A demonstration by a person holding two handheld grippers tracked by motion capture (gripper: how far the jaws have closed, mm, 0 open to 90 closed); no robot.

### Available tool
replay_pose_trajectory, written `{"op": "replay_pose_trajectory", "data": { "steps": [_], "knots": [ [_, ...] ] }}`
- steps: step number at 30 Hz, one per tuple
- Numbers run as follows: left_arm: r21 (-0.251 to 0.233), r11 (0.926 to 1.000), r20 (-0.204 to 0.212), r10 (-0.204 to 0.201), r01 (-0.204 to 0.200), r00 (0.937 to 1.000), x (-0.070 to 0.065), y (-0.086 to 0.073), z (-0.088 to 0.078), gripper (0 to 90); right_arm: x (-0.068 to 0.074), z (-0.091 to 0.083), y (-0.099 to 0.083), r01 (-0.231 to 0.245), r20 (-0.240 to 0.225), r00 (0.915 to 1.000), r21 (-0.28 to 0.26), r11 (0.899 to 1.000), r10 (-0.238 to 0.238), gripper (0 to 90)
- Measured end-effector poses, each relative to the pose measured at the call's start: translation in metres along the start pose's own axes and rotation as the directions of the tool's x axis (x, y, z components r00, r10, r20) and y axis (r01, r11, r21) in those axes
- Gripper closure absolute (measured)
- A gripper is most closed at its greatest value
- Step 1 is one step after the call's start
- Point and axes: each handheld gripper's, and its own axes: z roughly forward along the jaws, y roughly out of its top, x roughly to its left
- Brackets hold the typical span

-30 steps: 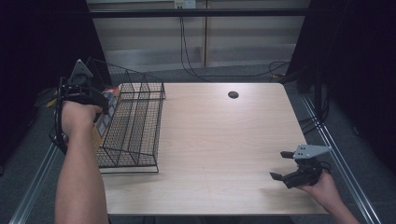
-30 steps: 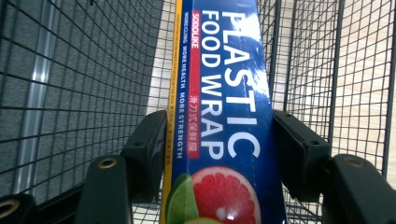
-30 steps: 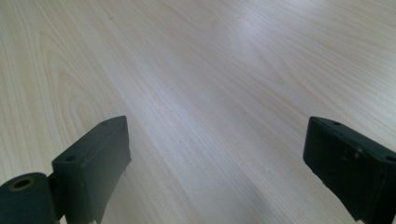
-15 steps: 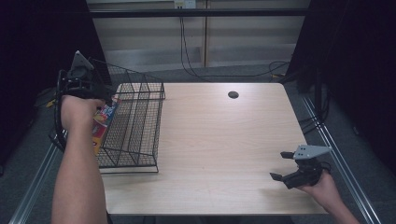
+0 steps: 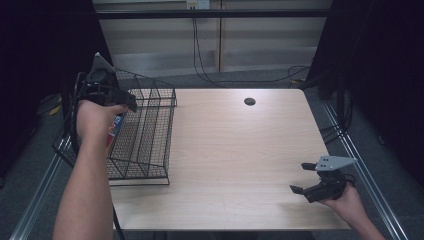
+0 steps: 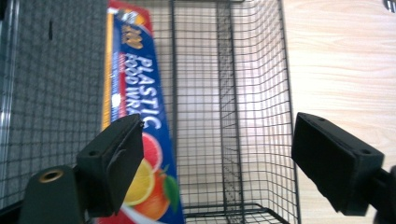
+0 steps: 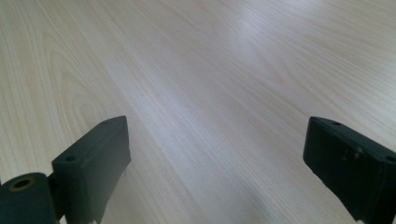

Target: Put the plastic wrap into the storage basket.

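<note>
Plastic wrap box (image 6: pixel 135 107) stands in the wire basket (image 5: pixel 150 145) at the worktop's (image 5: pixel 240 150) left edge, so we judge it delivered. Our left claw (image 6: pixel 219 158) has just been opening, touching nothing; our right claw (image 5: pixel 305 177) waits wide near the right corner.

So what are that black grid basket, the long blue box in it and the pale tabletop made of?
The black grid basket looks like thin dark-coated metal wire, with see-through mesh. The long blue box seems glossy printed cardboard, reading "plastic food wrap". The pale tabletop shows wood grain with a soft sheen, possibly laminate.
</note>
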Motion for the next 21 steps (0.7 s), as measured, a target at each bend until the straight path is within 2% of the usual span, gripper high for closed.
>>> {"op": "replay_pose_trajectory", "data": {
  "steps": [6, 8, 11, 13, 19, 21],
  "knots": [
    [-0.005, 0.9991, 0.044, 0.042, -0.042, 0.9981, -0.015, -0.001, 0.002, 13.4, 0.001, 0.0, 0.0, 0.002, -0.001, 1.0, 0.008, 1.0, -0.002, 7.5],
    [-0.002, 0.9983, 0.042, 0.058, -0.058, 0.9974, -0.018, -0.001, 0.003, 12.7, 0.001, 0.0, 0.0, 0.003, -0.008, 1.0, 0.004, 1.0, -0.003, 7.5],
    [-0.011, 0.997, 0.061, 0.077, -0.076, 0.9952, -0.023, -0.001, 0.003, 11.8, 0.001, -0.001, 0.0, 0.002, -0.004, 1.0, 0.002, 1.0, -0.002, 7.5],
    [-0.019, 0.9966, 0.088, 0.082, -0.081, 0.9927, -0.026, -0.001, 0.004, 11.5, 0.0, -0.001, 0.0, 0.003, -0.003, 1.0, 0.004, 1.0, -0.003, 7.5],
    [-0.021, 0.9909, 0.102, 0.134, -0.133, 0.9857, -0.041, -0.004, 0.011, 10.1, 0.001, 0.0, 0.0, 0.004, -0.004, 1.0, 0.002, 1.0, -0.004, 7.5],
    [-0.022, 0.9897, 0.124, 0.143, -0.142, 0.9818, -0.046, -0.005, 0.014, 9.9, 0.001, 0.0, 0.0, 0.005, 0.001, 1.0, 0.001, 1.0, -0.005, 7.5]
  ]
}}
